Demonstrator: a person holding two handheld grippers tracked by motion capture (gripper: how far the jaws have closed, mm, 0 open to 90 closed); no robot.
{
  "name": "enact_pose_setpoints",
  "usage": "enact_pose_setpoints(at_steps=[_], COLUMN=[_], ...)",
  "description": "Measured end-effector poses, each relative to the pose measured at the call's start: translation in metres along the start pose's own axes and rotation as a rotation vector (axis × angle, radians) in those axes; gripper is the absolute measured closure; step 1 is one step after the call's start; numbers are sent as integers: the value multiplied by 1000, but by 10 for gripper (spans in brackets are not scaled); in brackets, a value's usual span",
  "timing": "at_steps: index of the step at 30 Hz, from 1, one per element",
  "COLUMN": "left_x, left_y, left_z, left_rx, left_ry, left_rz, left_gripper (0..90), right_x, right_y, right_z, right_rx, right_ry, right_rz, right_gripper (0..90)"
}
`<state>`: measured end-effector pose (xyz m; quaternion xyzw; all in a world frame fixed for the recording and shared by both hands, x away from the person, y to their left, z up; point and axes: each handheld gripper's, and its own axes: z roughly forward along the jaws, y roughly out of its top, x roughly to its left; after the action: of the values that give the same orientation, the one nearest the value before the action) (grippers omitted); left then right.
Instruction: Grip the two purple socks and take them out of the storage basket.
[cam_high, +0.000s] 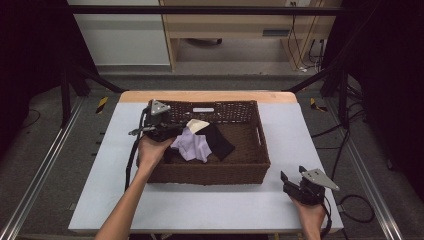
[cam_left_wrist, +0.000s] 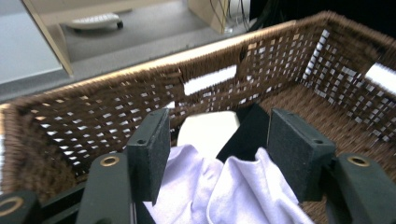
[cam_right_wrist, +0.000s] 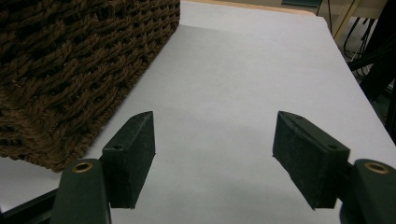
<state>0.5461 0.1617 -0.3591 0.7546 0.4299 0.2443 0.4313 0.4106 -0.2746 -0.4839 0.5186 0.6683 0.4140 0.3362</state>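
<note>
A brown woven basket (cam_high: 210, 176) stands in the middle of the white table. In it lie a lilac cloth (cam_high: 192, 145), a cream cloth (cam_high: 197, 125) and a black cloth (cam_high: 217, 141). My left gripper (cam_high: 174, 131) reaches into the basket from its left side. In the left gripper view its jaws stand wide apart (cam_left_wrist: 219, 149) with the crumpled lilac cloth (cam_left_wrist: 224, 186) low between them; the cream cloth (cam_left_wrist: 208, 130) and black cloth (cam_left_wrist: 250, 130) lie just beyond. My right gripper (cam_high: 292, 174) rests at the table's front right, open (cam_right_wrist: 215, 158) over bare table, beside the basket's corner (cam_right_wrist: 70, 60).
The table top (cam_high: 210, 205) has free room in front of the basket and on both sides. Black frame bars (cam_high: 310, 82) slope down to the far corners. Cables (cam_high: 357, 207) trail off the right edge onto the floor.
</note>
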Motion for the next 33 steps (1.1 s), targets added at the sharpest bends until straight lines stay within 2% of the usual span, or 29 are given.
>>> enact_pose_setpoints(at_steps=[1,3,6,8,10,11,15,18,22,23,27,30,33], left_x=[-1,-2,-4,-6,-7,-8,-7,-6,-7,-7,-8,-7,-8], left_y=[-2,-4,-8,-12,-13,-14,-16,-18,-21,-21,-23,-26,-27], left_z=[8,11,21,27,29,31,36,40,48,48,52,59,62], left_rx=[34,50,100,139,149,181,218,268,349,349,400,479,513], left_ry=[-3,-9,-17,-9,-9,3,7,4,27,27,28,27,20], left_rz=[8,10,23,54,54,66,45,50,55,55,58,58,62], left_gripper=[397,407,413,420,429,433,446,449,453,456,471,471,498], right_x=[0,0,0,0,0,-1,0,0,0,0,0,0,0], right_y=[0,0,0,0,0,0,0,0,0,0,0,0,0], right_z=[0,0,0,0,0,0,0,0,0,0,0,0,0], right_rx=[1,2,2,3,6,5,2,0,2,2,3,3,1], right_ry=[2,3,6,7,8,9,10,13,17,17,20,21,21], right_rz=[0,-1,-3,-2,0,-2,-5,-4,-8,-8,-7,-8,-10], right_gripper=[299,299,299,300,299,299,294,288,284,284,281,280,278])
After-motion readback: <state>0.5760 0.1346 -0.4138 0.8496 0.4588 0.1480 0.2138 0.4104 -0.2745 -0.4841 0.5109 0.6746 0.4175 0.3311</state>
